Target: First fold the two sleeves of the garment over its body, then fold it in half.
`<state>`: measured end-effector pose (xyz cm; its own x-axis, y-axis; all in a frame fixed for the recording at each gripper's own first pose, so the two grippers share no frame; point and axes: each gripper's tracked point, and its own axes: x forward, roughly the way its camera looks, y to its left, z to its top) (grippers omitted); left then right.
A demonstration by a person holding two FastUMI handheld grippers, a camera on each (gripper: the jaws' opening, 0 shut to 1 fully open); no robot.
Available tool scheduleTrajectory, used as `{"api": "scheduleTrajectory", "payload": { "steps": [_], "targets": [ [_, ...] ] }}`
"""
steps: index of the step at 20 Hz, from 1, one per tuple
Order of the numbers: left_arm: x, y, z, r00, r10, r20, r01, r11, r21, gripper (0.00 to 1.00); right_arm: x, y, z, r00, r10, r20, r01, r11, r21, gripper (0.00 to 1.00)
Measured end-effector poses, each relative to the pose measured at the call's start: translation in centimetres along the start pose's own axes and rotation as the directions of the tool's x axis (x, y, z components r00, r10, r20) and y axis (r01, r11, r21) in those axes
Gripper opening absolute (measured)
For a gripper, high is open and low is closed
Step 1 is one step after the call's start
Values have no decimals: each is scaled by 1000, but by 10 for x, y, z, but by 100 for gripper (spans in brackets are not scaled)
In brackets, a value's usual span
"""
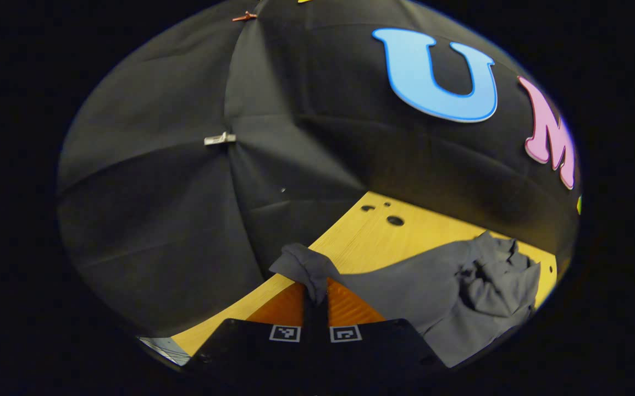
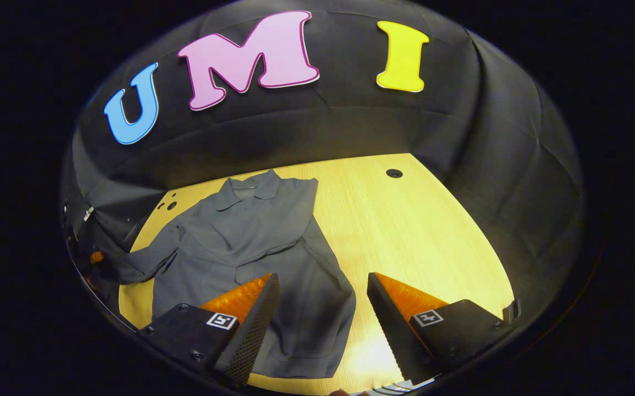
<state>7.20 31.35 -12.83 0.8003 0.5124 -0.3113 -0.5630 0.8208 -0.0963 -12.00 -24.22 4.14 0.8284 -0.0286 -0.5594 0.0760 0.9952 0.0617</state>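
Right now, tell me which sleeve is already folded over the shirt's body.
The sleeve on the right gripper's side lies folded over the shirt. The other sleeve stretches outward, pinched in the left claw.

Sleeve cuff [image 1: 306, 269] tip hidden between the left jaws. Garment [image 2: 251, 242] hem partly behind the right jaws; far sleeve end too dark to tell.

Grey garment [image 2: 251, 247] on table [image 2: 416, 231], right tool [image 2: 322, 308] spread wide

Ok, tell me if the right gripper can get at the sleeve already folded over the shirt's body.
Probably yes: the right gripper is open just above that sleeve, with nothing between them.
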Motion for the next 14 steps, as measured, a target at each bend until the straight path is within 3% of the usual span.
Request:
{"api": "scheduleTrajectory", "payload": {
  "steps": [7, 14],
  "targets": [
    [-27, -168, 63, 971, -224, 83, 218, 973, 76, 5, 23, -29, -16, 998, 28, -52, -25, 998, 63, 99],
    [-53, -348, 18, 886, -463, -4, 457, 874, 166, 5, 42, -54, -27, 995, 51, -84, -42, 993, 107, 99]
  ]
}}
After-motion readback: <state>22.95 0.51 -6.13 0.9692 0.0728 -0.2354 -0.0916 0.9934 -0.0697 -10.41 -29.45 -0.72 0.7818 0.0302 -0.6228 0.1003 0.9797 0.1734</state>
